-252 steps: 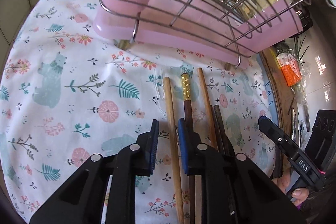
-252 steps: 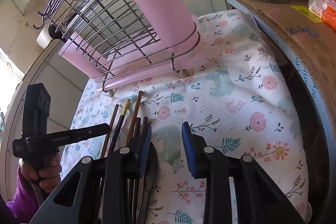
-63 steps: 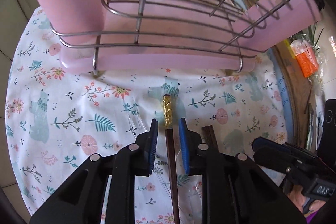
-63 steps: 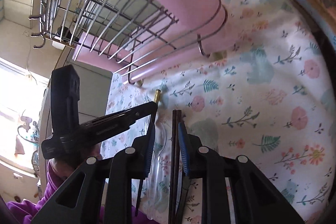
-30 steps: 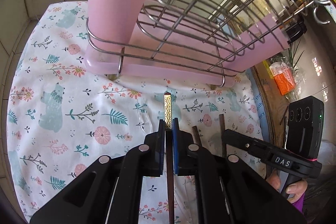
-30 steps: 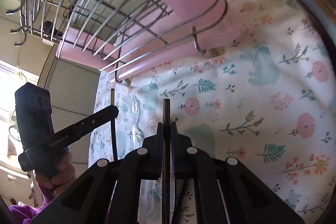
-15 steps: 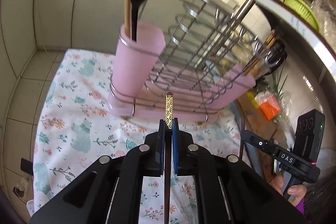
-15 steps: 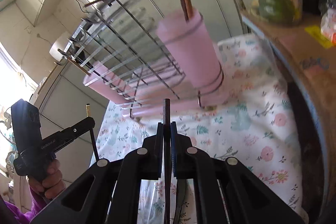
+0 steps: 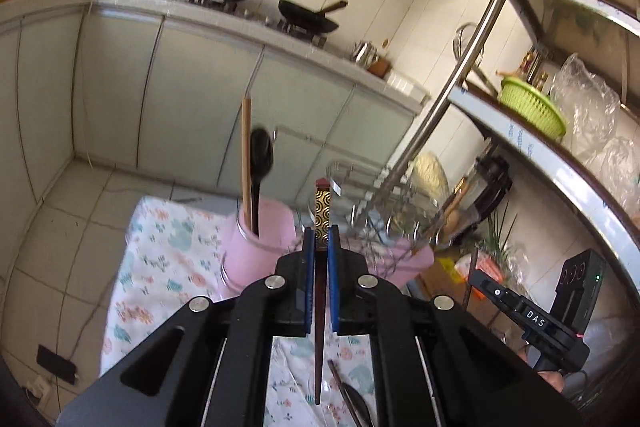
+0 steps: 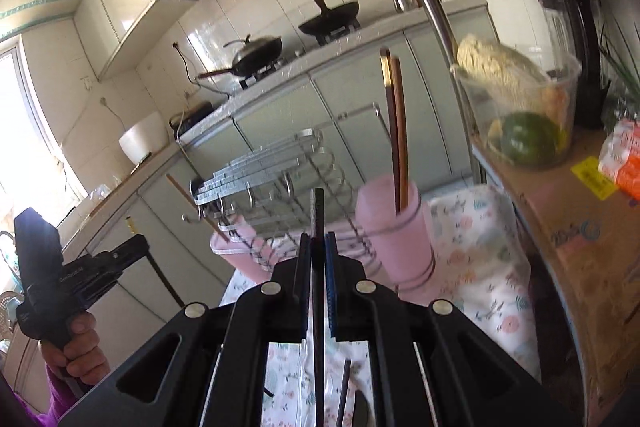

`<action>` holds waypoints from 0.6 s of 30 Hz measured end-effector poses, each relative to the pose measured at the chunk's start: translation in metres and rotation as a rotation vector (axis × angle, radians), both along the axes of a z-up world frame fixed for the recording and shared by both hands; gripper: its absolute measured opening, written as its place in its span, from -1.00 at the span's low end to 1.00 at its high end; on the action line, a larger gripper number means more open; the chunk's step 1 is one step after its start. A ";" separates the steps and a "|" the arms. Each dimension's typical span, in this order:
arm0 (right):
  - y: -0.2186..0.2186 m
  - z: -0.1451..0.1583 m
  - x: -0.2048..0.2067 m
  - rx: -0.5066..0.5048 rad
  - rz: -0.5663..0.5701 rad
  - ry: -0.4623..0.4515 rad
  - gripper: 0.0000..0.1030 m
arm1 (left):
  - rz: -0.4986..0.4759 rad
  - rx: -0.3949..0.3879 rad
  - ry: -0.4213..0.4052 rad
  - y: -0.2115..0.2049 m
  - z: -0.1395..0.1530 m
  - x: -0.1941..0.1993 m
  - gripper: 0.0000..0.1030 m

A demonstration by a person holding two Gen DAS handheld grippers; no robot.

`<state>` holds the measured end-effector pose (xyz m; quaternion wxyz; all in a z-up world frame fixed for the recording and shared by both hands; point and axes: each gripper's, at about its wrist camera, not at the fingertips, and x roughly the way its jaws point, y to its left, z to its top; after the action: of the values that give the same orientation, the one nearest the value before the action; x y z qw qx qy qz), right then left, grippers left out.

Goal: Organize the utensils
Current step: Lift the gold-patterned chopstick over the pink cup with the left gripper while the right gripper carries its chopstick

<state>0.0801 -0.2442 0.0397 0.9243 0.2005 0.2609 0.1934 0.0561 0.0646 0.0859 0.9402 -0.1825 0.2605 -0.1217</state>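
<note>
Chopsticks are light, stiff and slick, so each is best pinched near its upper third, as judged from these views.

Left wrist view: one dark chopstick (image 9: 322, 211) with a gold-patterned top is clamped in the left gripper (image 9: 319, 247), above the floral cloth (image 9: 160, 251). One pink cup (image 9: 256, 251) is seen in the rack (image 9: 376, 199), with one wooden stick (image 9: 245, 163) and one black spoon (image 9: 259, 163) in it.

Right wrist view: one plain dark chopstick (image 10: 317, 215) is clamped in the right gripper (image 10: 317, 251). Two chopsticks (image 10: 396, 131) are counted in the nearer cup. Two more utensils (image 10: 352, 399) are seen on the cloth.
</note>
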 end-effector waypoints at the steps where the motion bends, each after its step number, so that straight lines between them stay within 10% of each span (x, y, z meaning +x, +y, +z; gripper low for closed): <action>1: 0.000 0.006 0.001 -0.001 -0.005 -0.018 -0.88 | 0.009 0.006 -0.021 0.002 0.009 0.000 -0.90; 18: -0.014 0.068 0.023 0.036 -0.103 -0.222 -0.88 | 0.203 0.113 -0.278 0.018 0.098 0.038 -0.90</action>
<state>0.1035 -0.2581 0.1074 0.9525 0.2075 0.1430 0.1711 0.0940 0.0822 0.1835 0.9834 -0.1363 0.1146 -0.0353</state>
